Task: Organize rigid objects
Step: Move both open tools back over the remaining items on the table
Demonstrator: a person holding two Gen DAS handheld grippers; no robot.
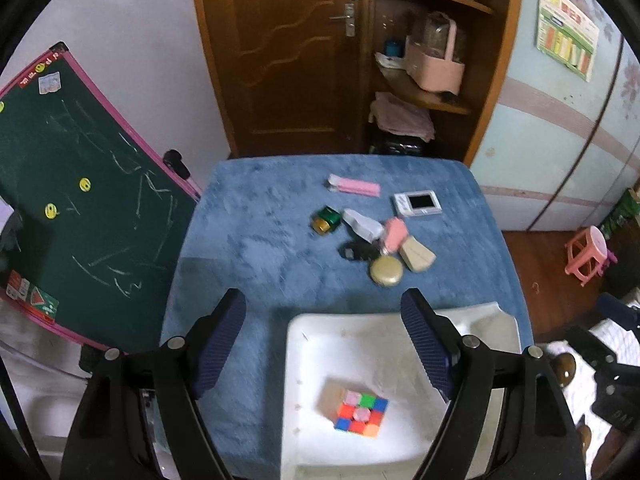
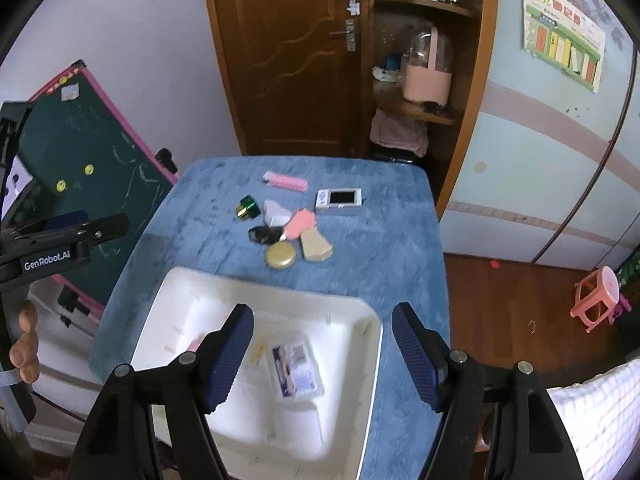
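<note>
Both the left tool (image 1: 324, 344) and right tool (image 2: 322, 354) hang agape, empty, above the white tray (image 2: 372, 320). The clustered pieces (image 1: 384, 248) touch, so one grab may well drag neighbours.

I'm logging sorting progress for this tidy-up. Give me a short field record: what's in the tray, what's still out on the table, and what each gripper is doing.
tray: white foam tray on the blue cloth
in tray: puzzle cube; small clear packet
still on cloth: round gold tin, pink bar, white-framed device, green-gold item, several others in a cluster
left gripper: open, empty
right gripper: open, empty
</note>
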